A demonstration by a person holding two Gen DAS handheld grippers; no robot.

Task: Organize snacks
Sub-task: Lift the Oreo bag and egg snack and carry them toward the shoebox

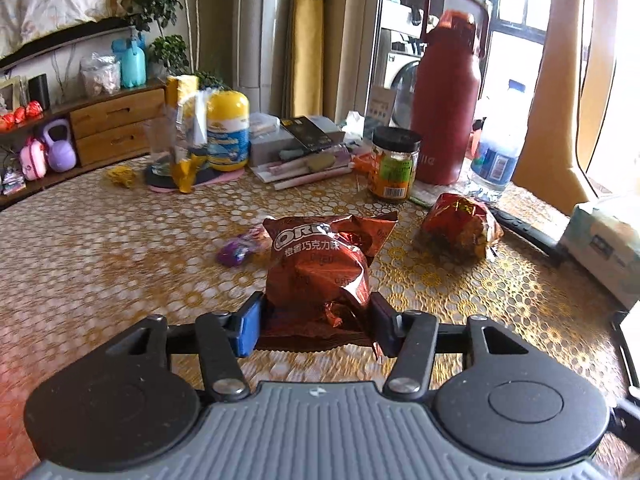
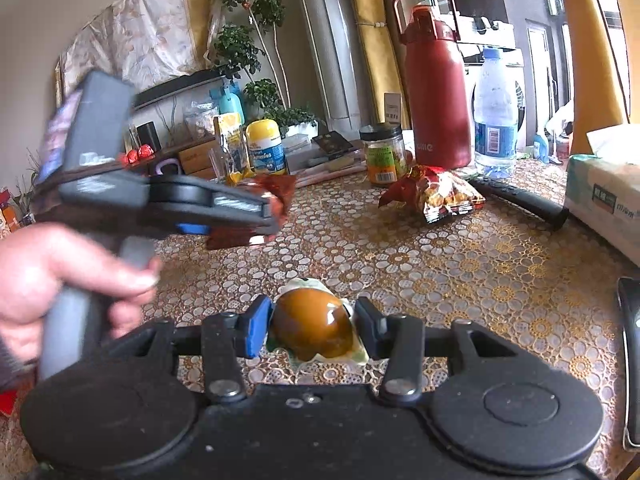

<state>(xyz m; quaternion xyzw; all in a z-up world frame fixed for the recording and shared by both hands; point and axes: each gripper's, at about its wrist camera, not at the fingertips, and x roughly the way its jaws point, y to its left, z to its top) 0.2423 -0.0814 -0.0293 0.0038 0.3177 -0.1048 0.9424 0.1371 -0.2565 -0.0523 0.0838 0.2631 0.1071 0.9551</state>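
Left wrist view: left gripper (image 1: 316,316) fingers clamped on Oreo packet (image 1: 320,264), low centre, lifted off the counter (image 1: 120,240) for sorting (likely). Right wrist view: right gripper (image 2: 310,330) fingers pressed on both sides of wrapped brown egg (image 2: 314,328), low centre; red snack bag (image 2: 436,194) lying upper right, unsorted.

Bright window (image 1: 520,0), wooden drawer cabinet (image 1: 116,128)

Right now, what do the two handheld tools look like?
Both match: the left tool and the right tool each have one blue pad, one black pad, black link arms with silver rivets, round black discs and a grey ribbed body. No cables or sleeves are visible.
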